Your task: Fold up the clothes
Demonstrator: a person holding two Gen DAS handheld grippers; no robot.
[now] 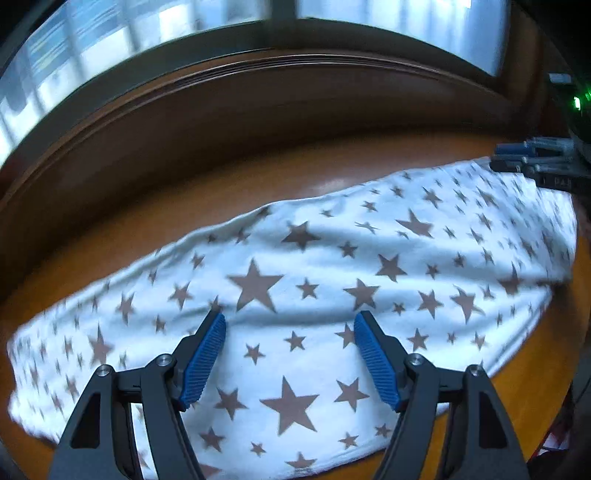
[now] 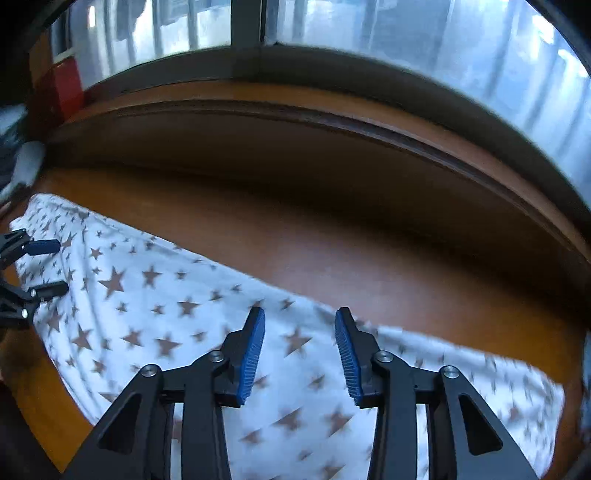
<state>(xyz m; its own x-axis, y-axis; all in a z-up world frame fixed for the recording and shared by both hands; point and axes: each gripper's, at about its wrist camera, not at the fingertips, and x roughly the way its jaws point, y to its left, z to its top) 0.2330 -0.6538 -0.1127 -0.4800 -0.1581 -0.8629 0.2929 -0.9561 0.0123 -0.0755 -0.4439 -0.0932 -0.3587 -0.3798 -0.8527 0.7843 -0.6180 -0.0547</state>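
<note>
A white garment with brown stars (image 1: 295,280) lies folded into a long band on the orange-brown table (image 1: 258,177). My left gripper (image 1: 290,321) hovers over its middle, jaws wide open and empty. The right gripper (image 1: 517,162) shows at the garment's far right end in the left wrist view. In the right wrist view the garment (image 2: 147,306) runs from left to lower right, and my right gripper (image 2: 300,319) is open and empty above its far edge. The left gripper (image 2: 46,266) shows open at the garment's left end.
A dark wooden ledge (image 1: 258,110) and a window (image 2: 406,33) rise behind the table. A red object (image 2: 66,88) stands at the far left on the ledge. Bare table (image 2: 369,266) lies beyond the garment. A green light (image 1: 576,101) glows at far right.
</note>
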